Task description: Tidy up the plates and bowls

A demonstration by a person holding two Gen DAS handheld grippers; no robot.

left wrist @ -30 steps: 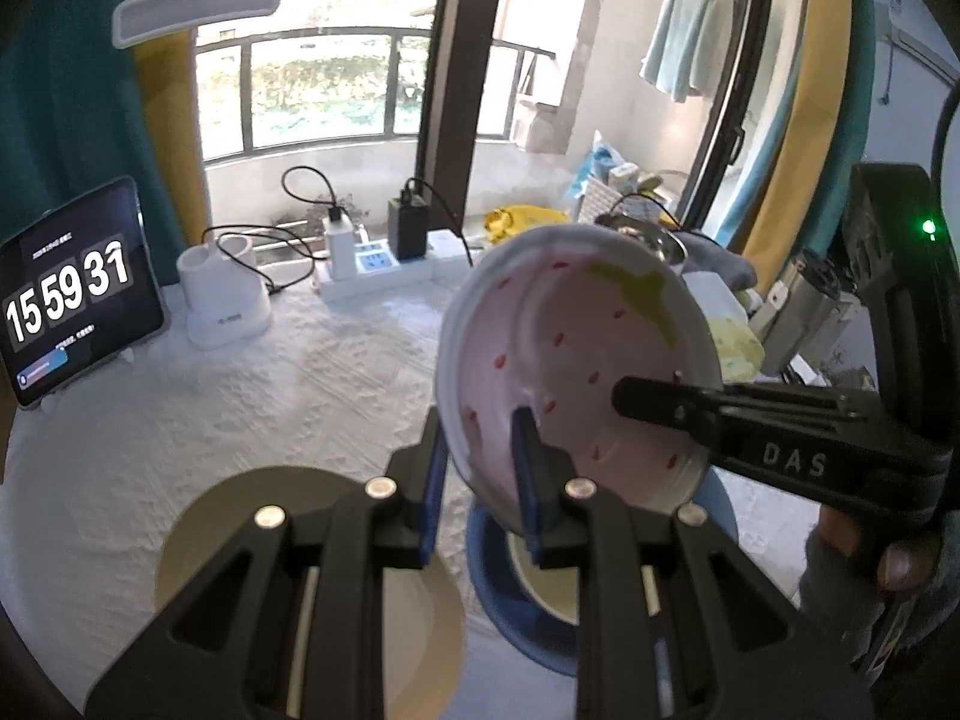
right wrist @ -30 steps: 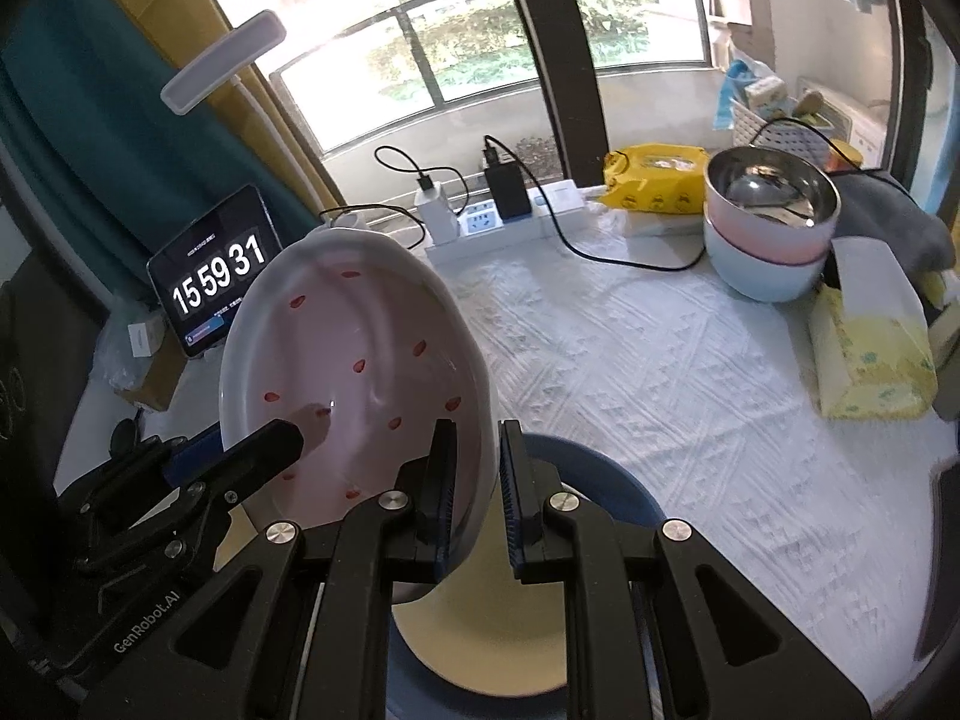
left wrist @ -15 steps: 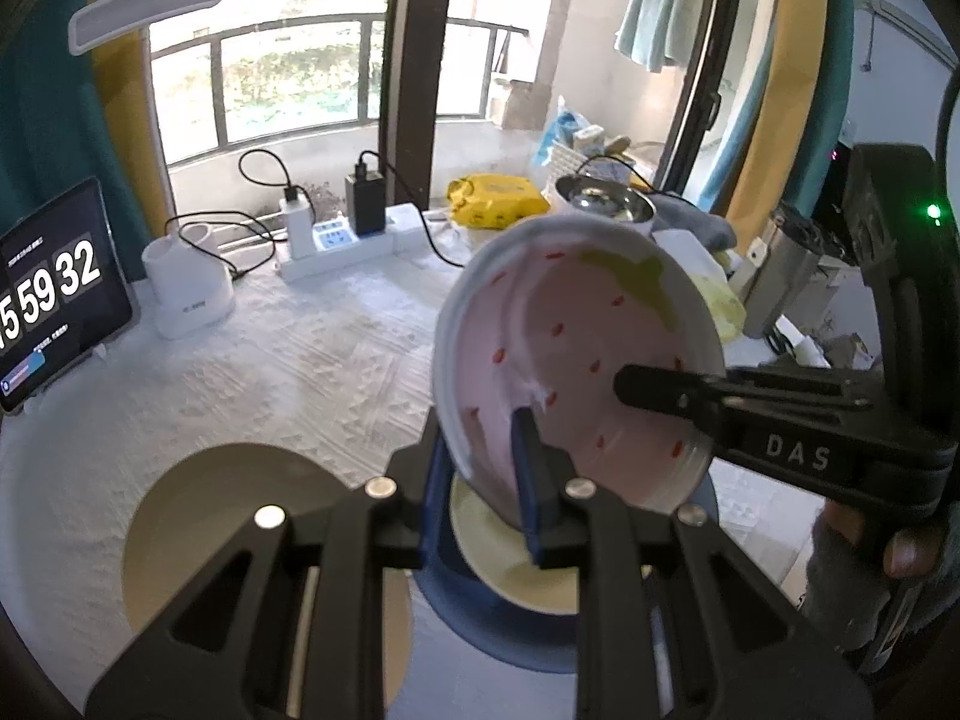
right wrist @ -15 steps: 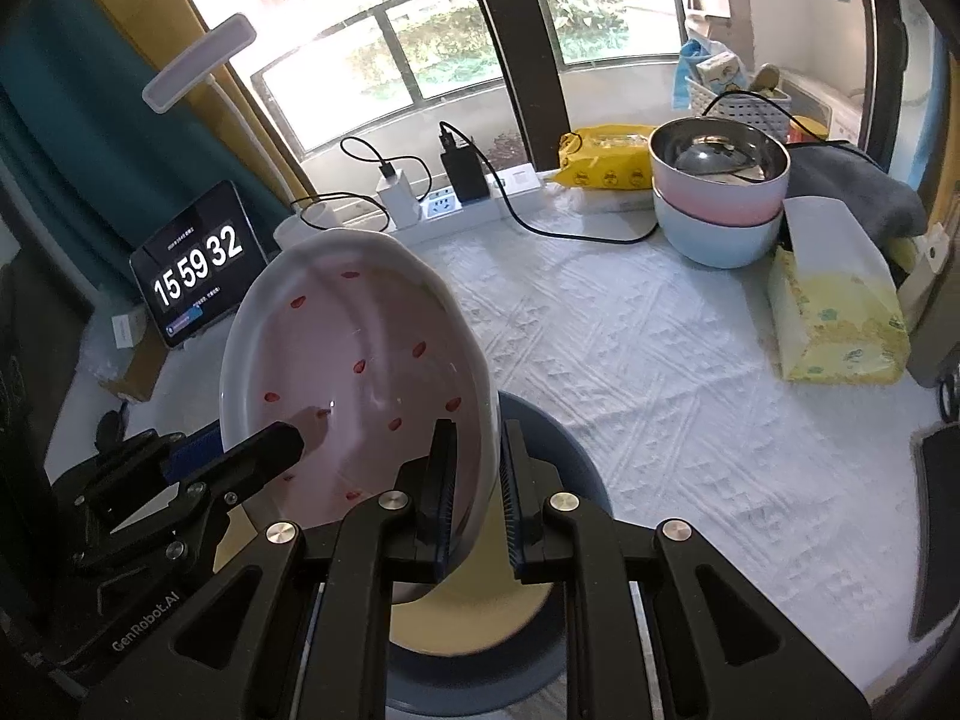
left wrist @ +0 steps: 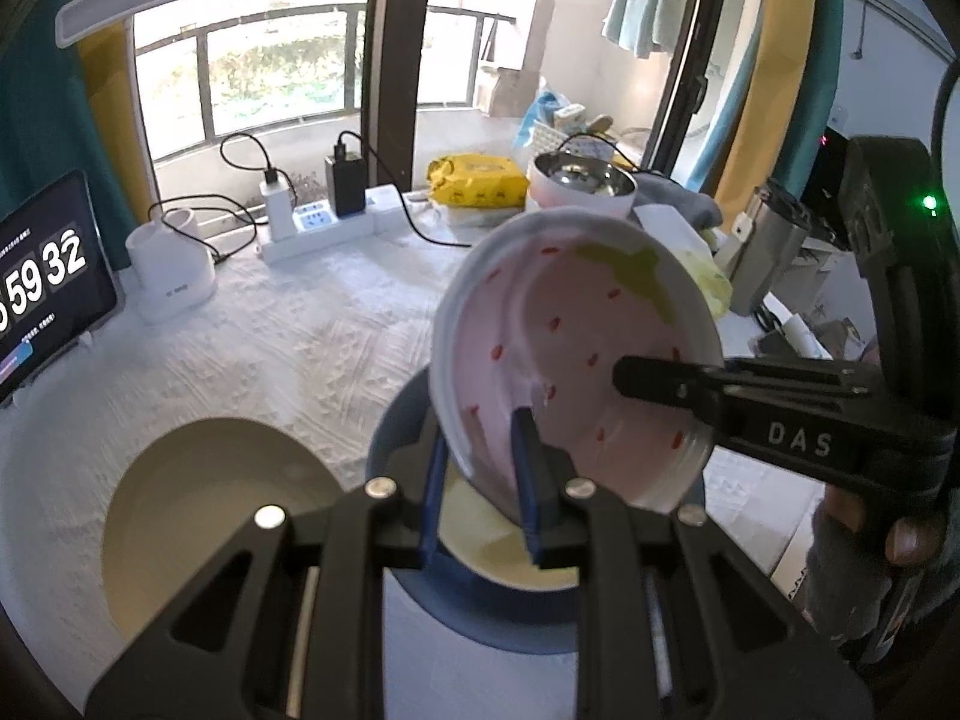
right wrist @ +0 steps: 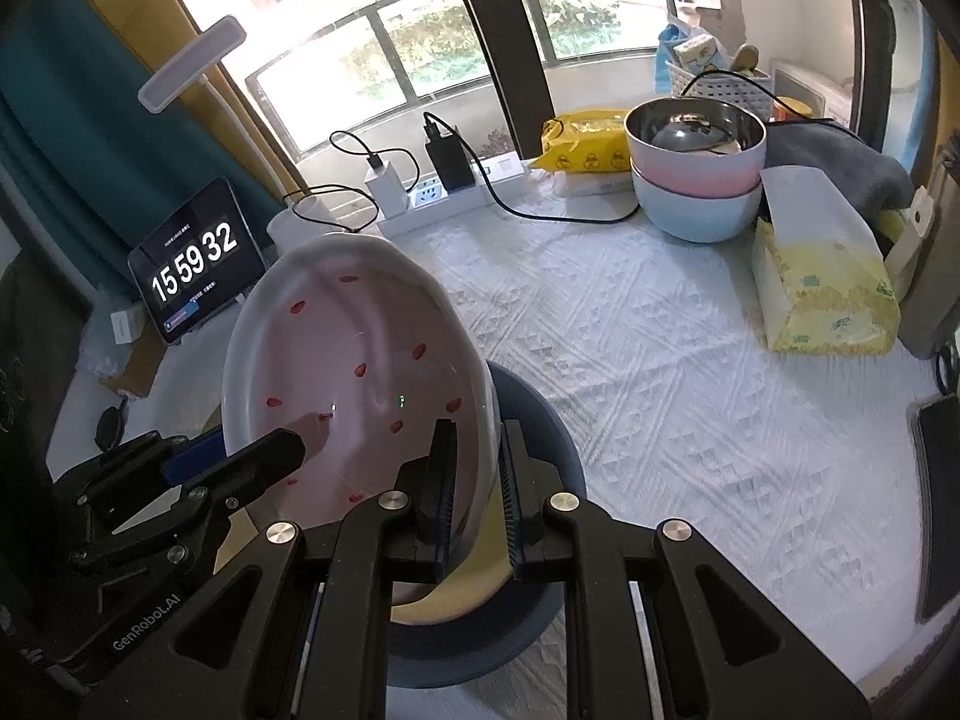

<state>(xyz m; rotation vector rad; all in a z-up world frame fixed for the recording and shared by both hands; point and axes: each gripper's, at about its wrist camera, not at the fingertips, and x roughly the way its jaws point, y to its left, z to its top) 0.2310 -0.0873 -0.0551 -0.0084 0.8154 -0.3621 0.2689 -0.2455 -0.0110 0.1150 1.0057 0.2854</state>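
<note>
White textured cloth [right wrist: 660, 360] is covering the table by a balcony window; a tablet clock [right wrist: 195, 270] is leaning at the far left, with a white power strip [right wrist: 444, 195] along the back edge.

You are holding the pink strawberry-print plate [right wrist: 366, 384] tilted up on edge, clear of the table, with both tools at once. Your left gripper [left wrist: 483, 492] is pinching the plate's near rim, blue pads pressing either side of it, jaws nearly closed. Your right gripper [right wrist: 474, 492] is clamping the opposite rim the same way, narrow gap, rim between the pads.

The plate is hanging just above a stack: a cream plate [left wrist: 510, 558] sitting inside a dark blue plate [right wrist: 540, 420]. The pink plate's lower edge is overlapping the cream one in both views; whether they are touching, you cannot tell.

An olive-tan plate [left wrist: 210, 516] is lying by itself on the cloth to the left of the stack.

Nested bowls are standing at the far right: a steel bowl [right wrist: 696, 120] in a pink bowl [right wrist: 696, 174] in a pale blue bowl [right wrist: 696, 213]. A yellow tissue pack [right wrist: 828, 300] is lying beside them.
</note>
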